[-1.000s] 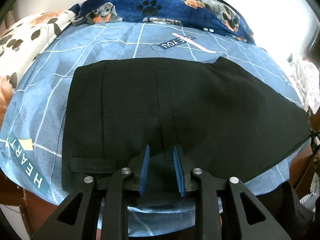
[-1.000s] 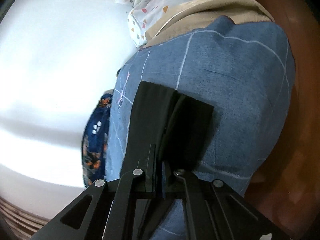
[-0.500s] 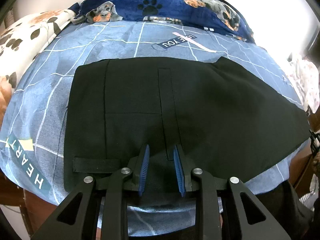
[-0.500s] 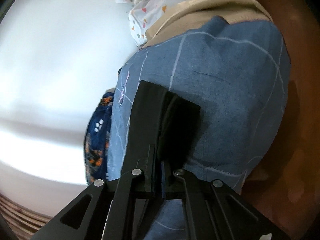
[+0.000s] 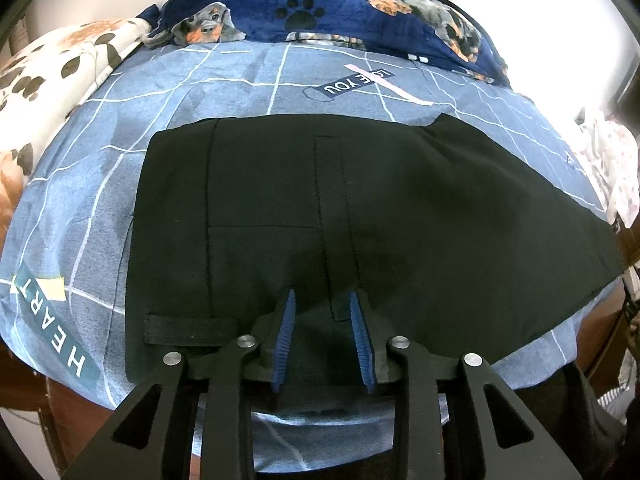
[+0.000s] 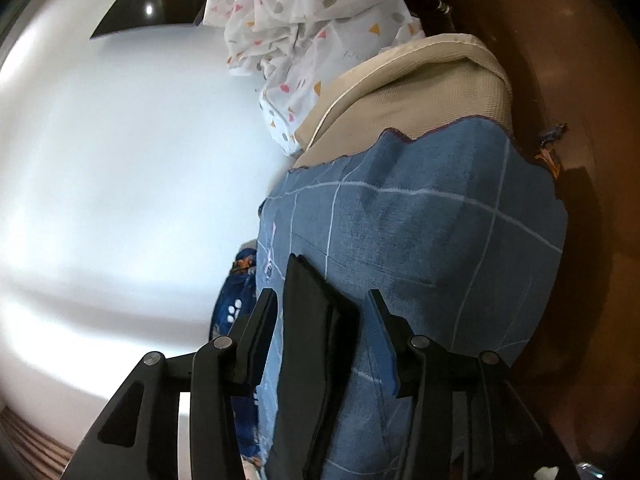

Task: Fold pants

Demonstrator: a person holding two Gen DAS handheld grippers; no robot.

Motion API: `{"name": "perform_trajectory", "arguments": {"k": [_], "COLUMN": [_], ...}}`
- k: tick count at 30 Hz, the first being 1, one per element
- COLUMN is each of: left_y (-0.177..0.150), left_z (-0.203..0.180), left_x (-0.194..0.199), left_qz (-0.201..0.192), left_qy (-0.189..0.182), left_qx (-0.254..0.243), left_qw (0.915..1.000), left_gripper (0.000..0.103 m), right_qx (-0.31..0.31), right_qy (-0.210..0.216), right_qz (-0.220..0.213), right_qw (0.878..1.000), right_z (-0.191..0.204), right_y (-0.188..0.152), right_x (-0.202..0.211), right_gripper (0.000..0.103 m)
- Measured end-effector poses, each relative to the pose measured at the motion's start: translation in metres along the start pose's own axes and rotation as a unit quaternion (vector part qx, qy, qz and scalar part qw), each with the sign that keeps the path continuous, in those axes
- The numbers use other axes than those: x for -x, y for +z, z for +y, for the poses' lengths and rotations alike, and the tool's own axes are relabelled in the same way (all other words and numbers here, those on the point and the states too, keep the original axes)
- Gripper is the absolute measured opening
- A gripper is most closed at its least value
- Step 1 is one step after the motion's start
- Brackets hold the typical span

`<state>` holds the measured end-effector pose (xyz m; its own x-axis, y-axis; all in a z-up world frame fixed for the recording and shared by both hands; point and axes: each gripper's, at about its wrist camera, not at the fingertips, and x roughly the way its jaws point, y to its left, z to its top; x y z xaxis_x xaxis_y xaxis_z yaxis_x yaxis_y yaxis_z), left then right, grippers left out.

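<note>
Black pants (image 5: 360,208) lie flat across the blue checked bedsheet (image 5: 80,216), waistband end to the left, legs running to the right. My left gripper (image 5: 323,300) is open just above the pants' near edge, close to a belt loop (image 5: 188,328). In the right wrist view the leg end of the pants (image 6: 312,320) lies on the sheet (image 6: 440,240) between the jaws of my right gripper (image 6: 322,300), which is open and holds nothing.
A navy dog-print blanket (image 5: 340,4) and a cream paw-print pillow (image 5: 44,76) lie at the head of the bed. White patterned cloth (image 6: 304,40) is bunched on a beige mattress corner (image 6: 420,80). Brown floor (image 6: 592,160) lies past the bed edge.
My right gripper has opened and let go of the pants' leg end, which now lies on the sheet. My left gripper has stayed open in nearly the same spot.
</note>
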<state>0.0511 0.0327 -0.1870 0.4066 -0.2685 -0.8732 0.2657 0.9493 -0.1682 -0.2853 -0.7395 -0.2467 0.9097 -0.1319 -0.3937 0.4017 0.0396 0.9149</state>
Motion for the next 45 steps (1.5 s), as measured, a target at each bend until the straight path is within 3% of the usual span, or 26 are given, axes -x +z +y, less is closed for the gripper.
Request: {"name": "perform_trajectory", "arguments": {"k": [7,13,16,21,22,23,25,27,30,31,34,37,40,45], "left_y": [0.000,0.000,0.000,0.000,0.000,0.001,0.002,0.002,0.003,0.003,0.005,0.007,0.008,0.009], "left_z": [-0.003,-0.002,-0.002,-0.003,-0.003,-0.004,-0.004,-0.003,-0.006,-0.007,-0.017,-0.024,-0.025,-0.021], "left_x": [0.000,0.000,-0.001,-0.001,-0.001,0.000,0.000,0.001,0.006,0.009,0.024,0.031,0.035,0.031], "left_qz": [0.000,0.000,-0.001,-0.003,-0.004,-0.005,-0.005,-0.005,-0.015,-0.024,-0.067,-0.091,-0.105,-0.088], "left_qy": [0.003,0.003,0.002,0.003,0.003,0.004,0.004,0.003,-0.001,0.010,0.048,0.083,0.092,0.080], "left_qx": [0.002,0.002,0.002,0.003,0.002,0.001,0.000,-0.003,-0.008,-0.010,-0.031,-0.046,-0.050,-0.037], "left_qw": [1.0000,1.0000,1.0000,1.0000,1.0000,1.0000,1.0000,1.0000,0.9999,0.9996,0.9961,0.9913,0.9889,0.9922], "left_gripper": [0.032,0.032,0.032,0.032,0.032,0.032,0.033,0.033,0.051,0.060,0.069,0.088,0.090,0.091], "right_qx": [-0.003,0.032,0.047,0.026,0.037,0.046,0.062,0.063,0.087,0.094,0.133,0.169,0.199,0.232], "right_qy": [-0.011,0.032,0.008,0.011,0.004,-0.009,-0.050,-0.064,-0.092,-0.094,-0.100,-0.100,-0.094,-0.073], "right_qz": [0.022,0.055,0.069,0.069,0.081,0.089,0.109,0.109,0.102,0.099,0.096,0.095,0.100,0.132], "right_qw": [1.000,0.997,0.996,0.997,0.996,0.995,0.991,0.990,0.987,0.986,0.981,0.976,0.970,0.961], "right_z": [-0.004,0.019,0.022,0.019,0.023,0.027,0.032,0.035,0.048,0.054,0.076,0.099,0.124,0.153], "right_y": [-0.003,-0.026,-0.030,-0.032,-0.035,-0.038,-0.041,-0.042,-0.047,-0.049,-0.060,-0.073,-0.090,-0.132], "right_x": [-0.023,-0.033,-0.043,-0.054,-0.060,-0.066,-0.078,-0.081,-0.079,-0.078,-0.075,-0.076,-0.082,-0.097], "right_gripper": [0.043,0.043,0.042,0.040,0.036,0.022,0.005,0.005,0.006,0.007,0.007,0.007,0.007,0.008]}}
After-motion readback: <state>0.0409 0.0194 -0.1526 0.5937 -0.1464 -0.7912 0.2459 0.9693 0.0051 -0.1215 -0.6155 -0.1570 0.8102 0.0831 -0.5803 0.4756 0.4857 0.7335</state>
